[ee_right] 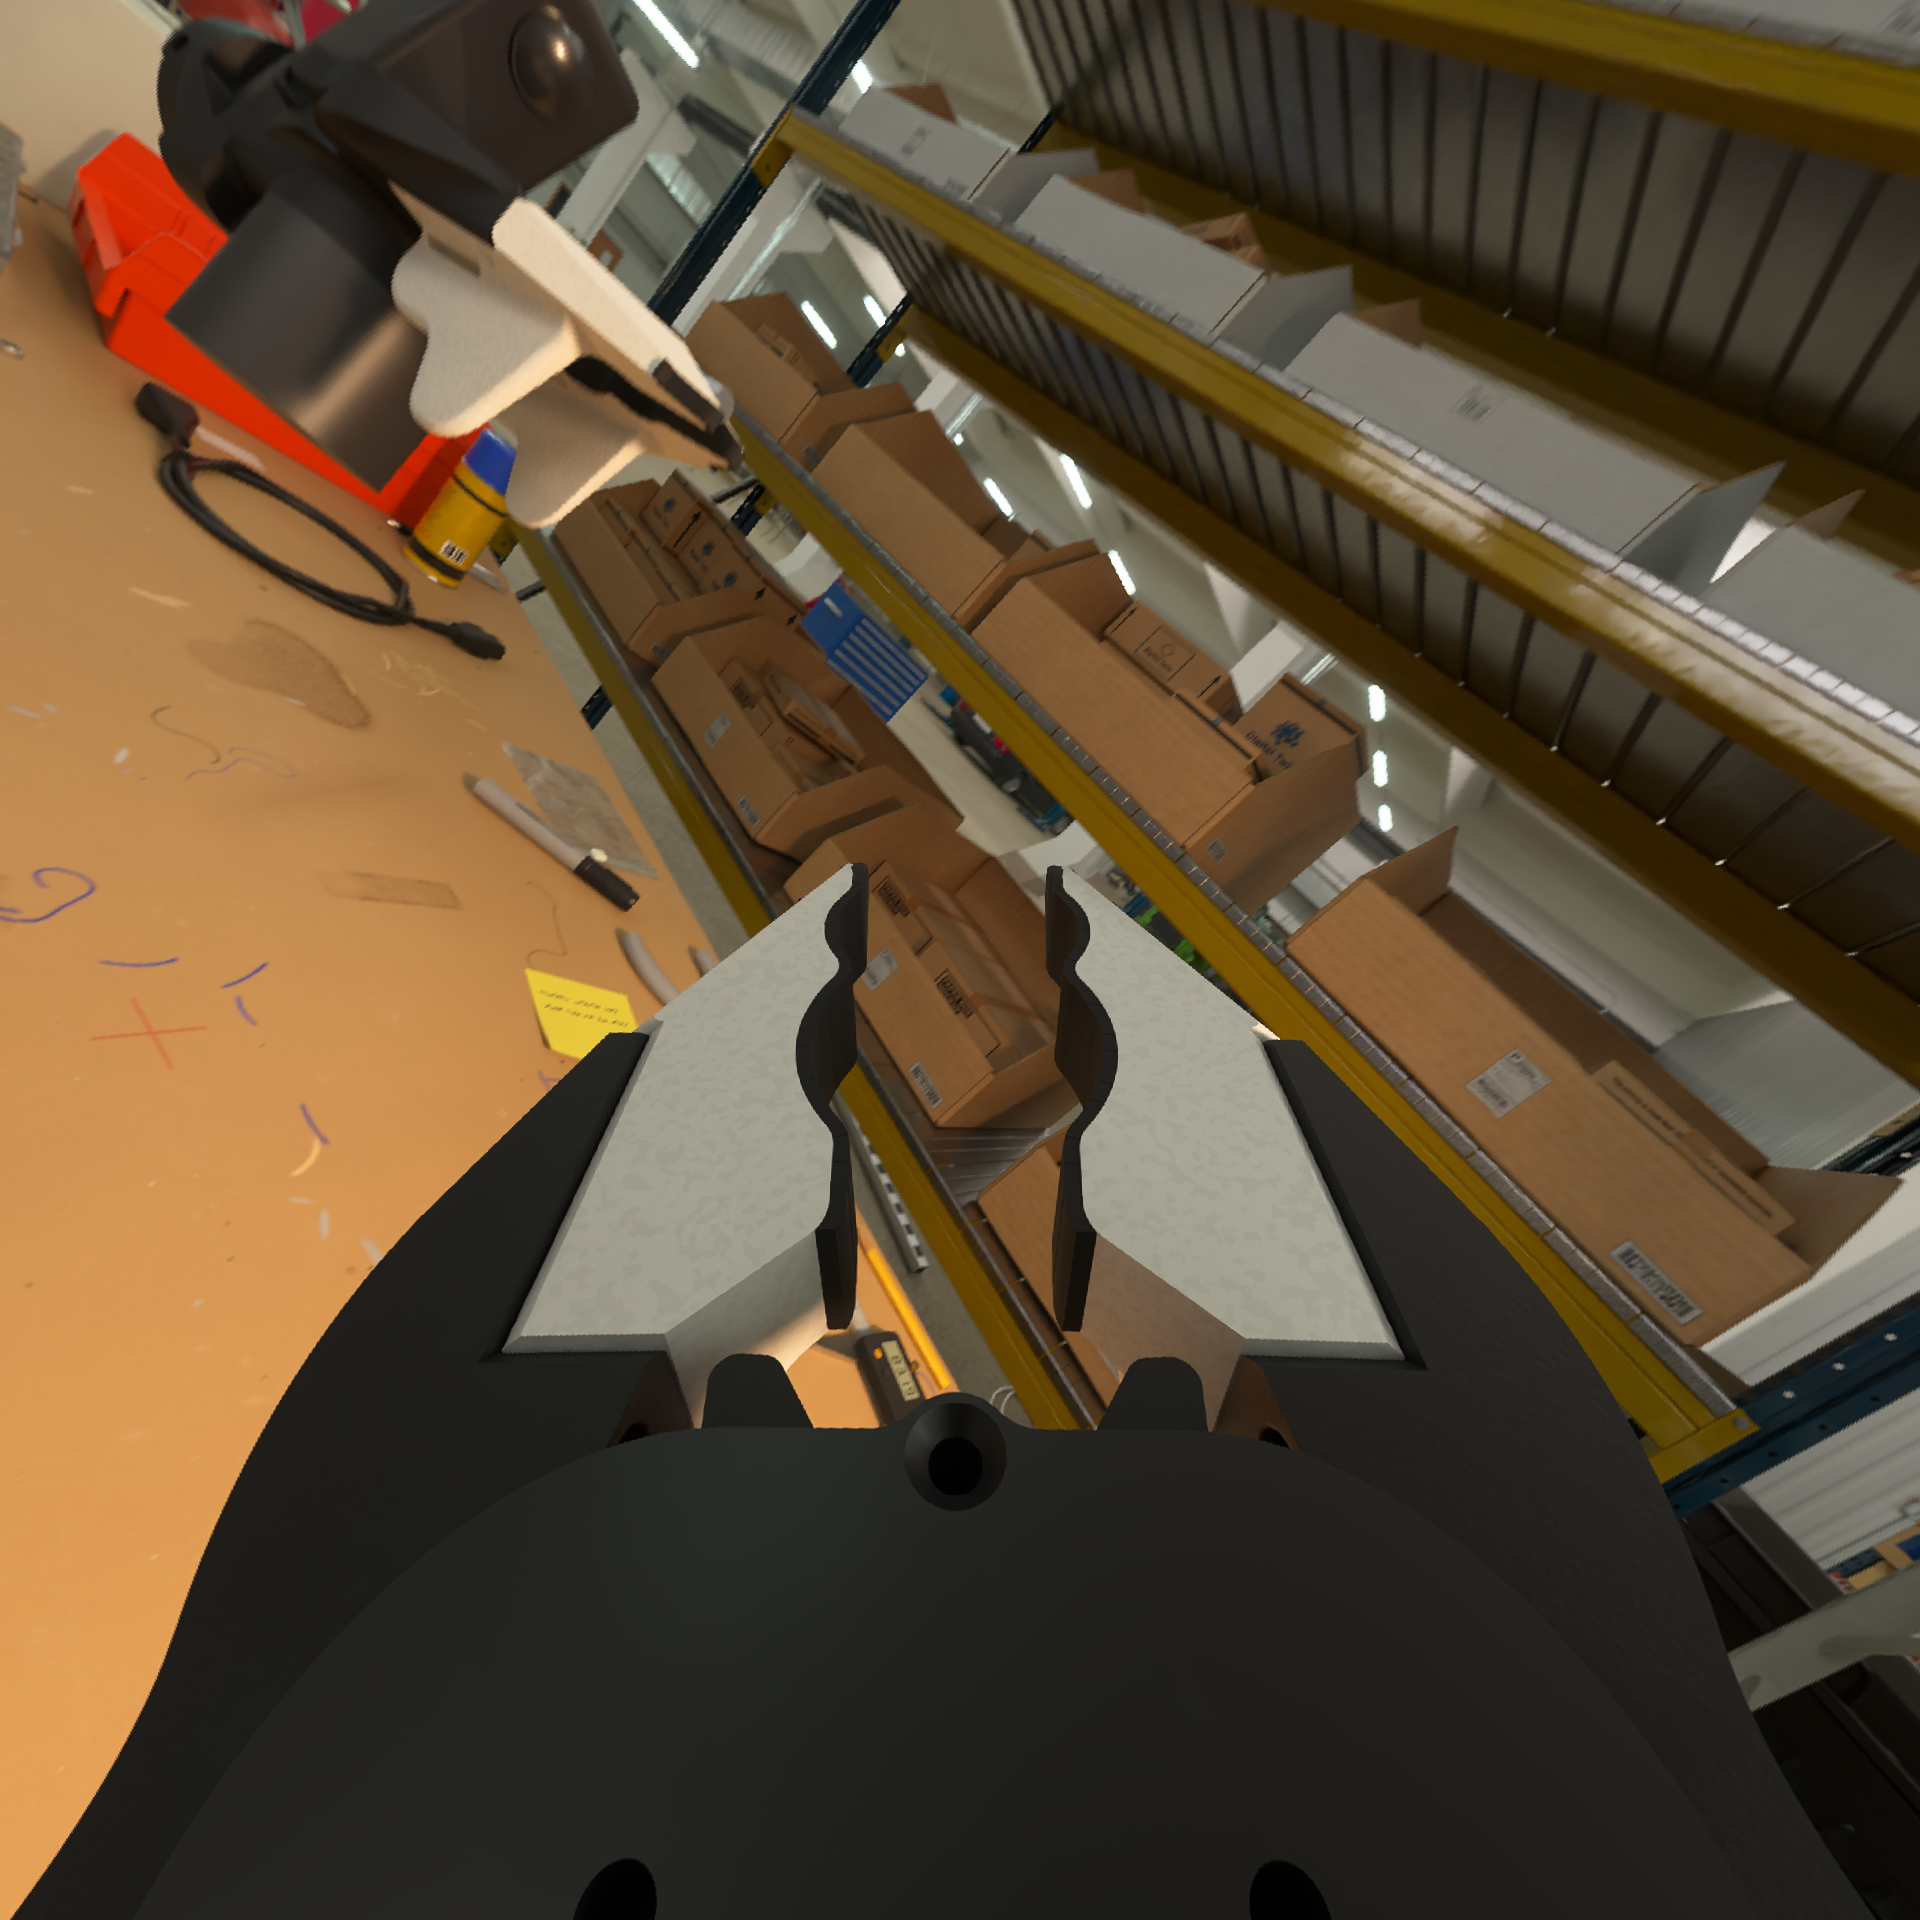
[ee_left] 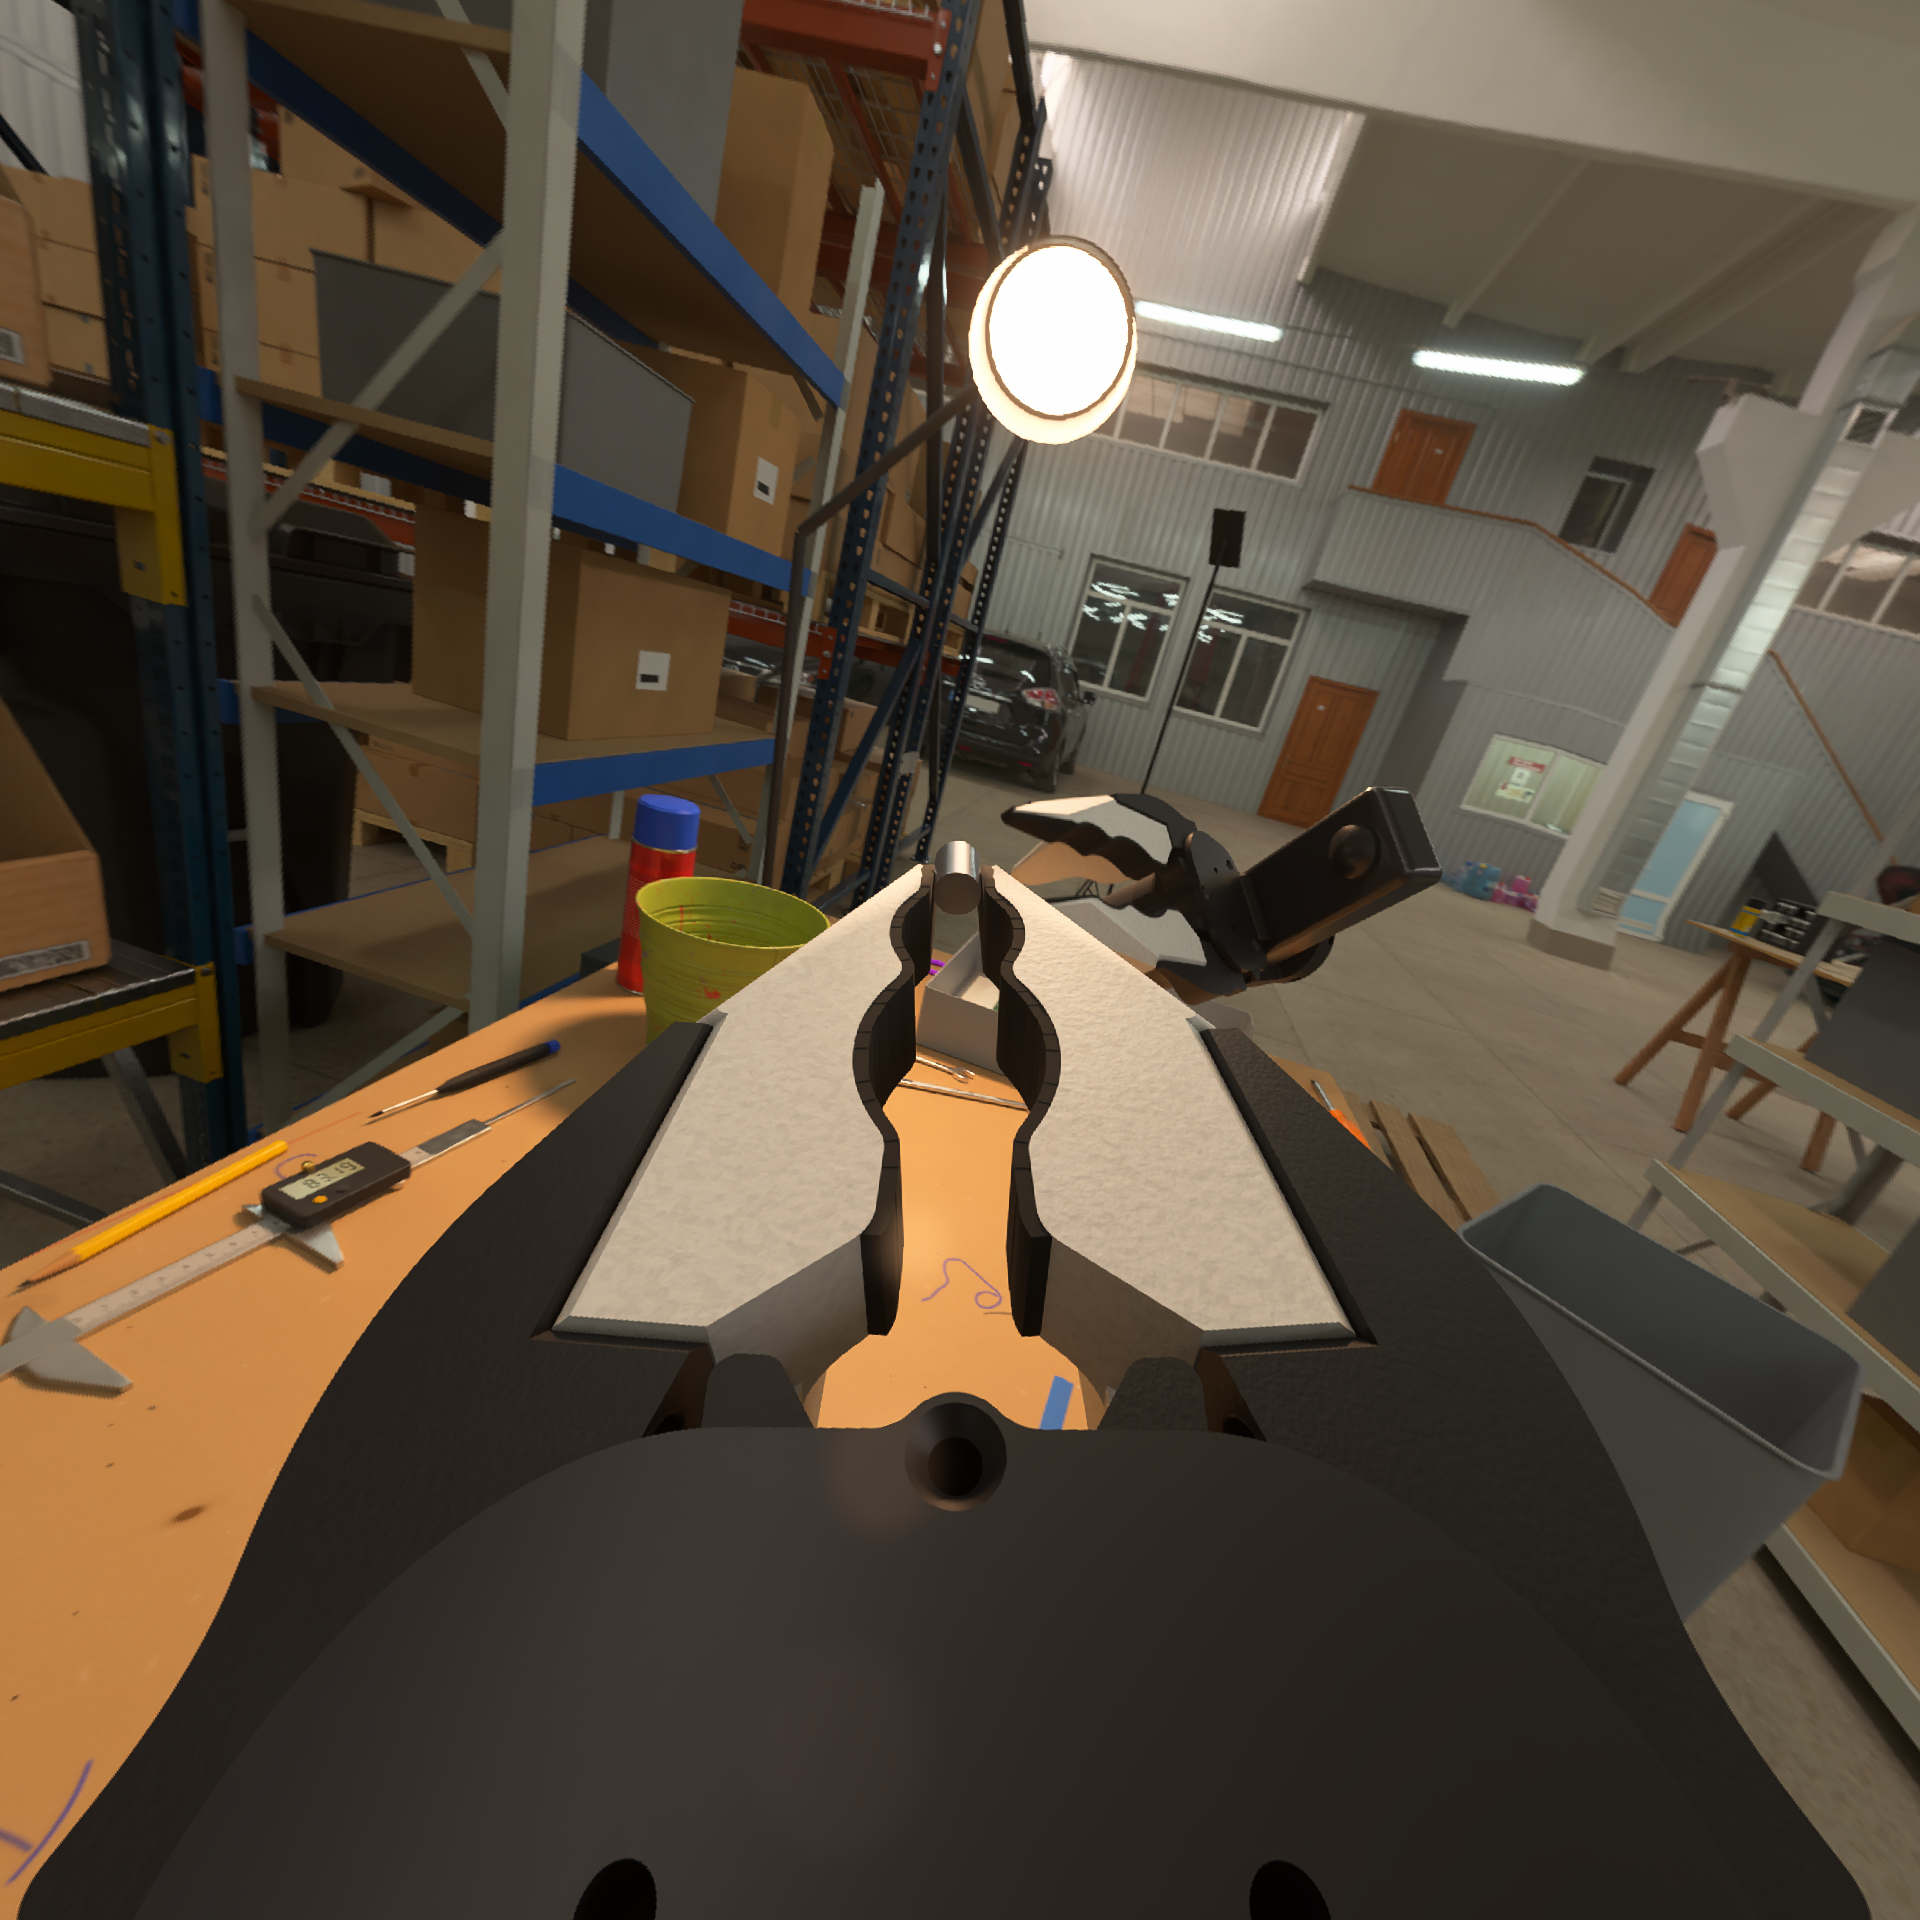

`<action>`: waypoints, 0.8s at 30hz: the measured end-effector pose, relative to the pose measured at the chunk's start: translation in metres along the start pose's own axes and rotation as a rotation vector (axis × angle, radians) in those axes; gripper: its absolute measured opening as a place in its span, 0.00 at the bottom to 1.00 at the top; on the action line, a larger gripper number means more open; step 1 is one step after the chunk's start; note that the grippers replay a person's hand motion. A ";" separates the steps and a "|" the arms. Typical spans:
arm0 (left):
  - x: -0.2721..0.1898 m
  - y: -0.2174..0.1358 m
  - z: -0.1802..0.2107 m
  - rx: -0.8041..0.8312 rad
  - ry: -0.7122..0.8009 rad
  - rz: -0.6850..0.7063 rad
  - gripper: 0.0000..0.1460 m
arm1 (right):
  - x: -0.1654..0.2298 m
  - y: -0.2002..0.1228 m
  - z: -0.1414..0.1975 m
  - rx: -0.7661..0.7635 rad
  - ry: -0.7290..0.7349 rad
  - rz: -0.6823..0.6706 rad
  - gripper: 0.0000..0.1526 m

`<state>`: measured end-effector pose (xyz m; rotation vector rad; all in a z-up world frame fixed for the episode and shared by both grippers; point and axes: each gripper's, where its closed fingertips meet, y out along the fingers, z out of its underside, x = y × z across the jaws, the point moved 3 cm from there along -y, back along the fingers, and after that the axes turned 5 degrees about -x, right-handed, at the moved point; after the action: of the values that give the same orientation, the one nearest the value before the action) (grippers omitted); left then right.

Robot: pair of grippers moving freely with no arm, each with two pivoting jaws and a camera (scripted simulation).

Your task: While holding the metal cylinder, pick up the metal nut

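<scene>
Metal cylinder (ee_left: 957,878) sits pinched at the very tips of the left gripper (ee_left: 957,891), its jaws pressed onto it, raised above the orange desk (ee_left: 208,1455). We cannot find the metal nut in either view. At 2 o'clock from the cylinder hangs the right gripper (ee_left: 1049,821); in its own view its jaws stand spread, holding nothing. At 8 o'clock we note a green cup (ee_left: 717,945); at 7 o'clock, a digital caliper (ee_left: 312,1195).
</scene>
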<state>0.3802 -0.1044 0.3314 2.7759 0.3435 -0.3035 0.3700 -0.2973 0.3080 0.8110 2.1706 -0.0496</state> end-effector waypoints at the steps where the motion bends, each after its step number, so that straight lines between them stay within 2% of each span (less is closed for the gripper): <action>1: 0.000 -0.002 -0.002 -0.007 0.005 -0.010 0.05 | 0.002 0.001 0.002 0.014 0.007 -0.014 0.22; 7: -0.003 -0.007 -0.008 -0.034 0.023 -0.028 0.05 | 0.024 0.012 0.022 0.161 0.056 -0.143 0.23; 13: -0.005 -0.013 -0.014 -0.038 0.070 -0.068 0.05 | 0.041 0.021 0.032 0.200 0.066 -0.204 0.23; 24: -0.001 -0.016 -0.016 -0.039 0.096 -0.121 0.05 | 0.037 0.017 0.051 0.274 0.064 -0.199 0.24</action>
<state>0.3781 -0.0842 0.3417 2.7419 0.5366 -0.1900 0.3968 -0.2787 0.2519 0.7517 2.3302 -0.4355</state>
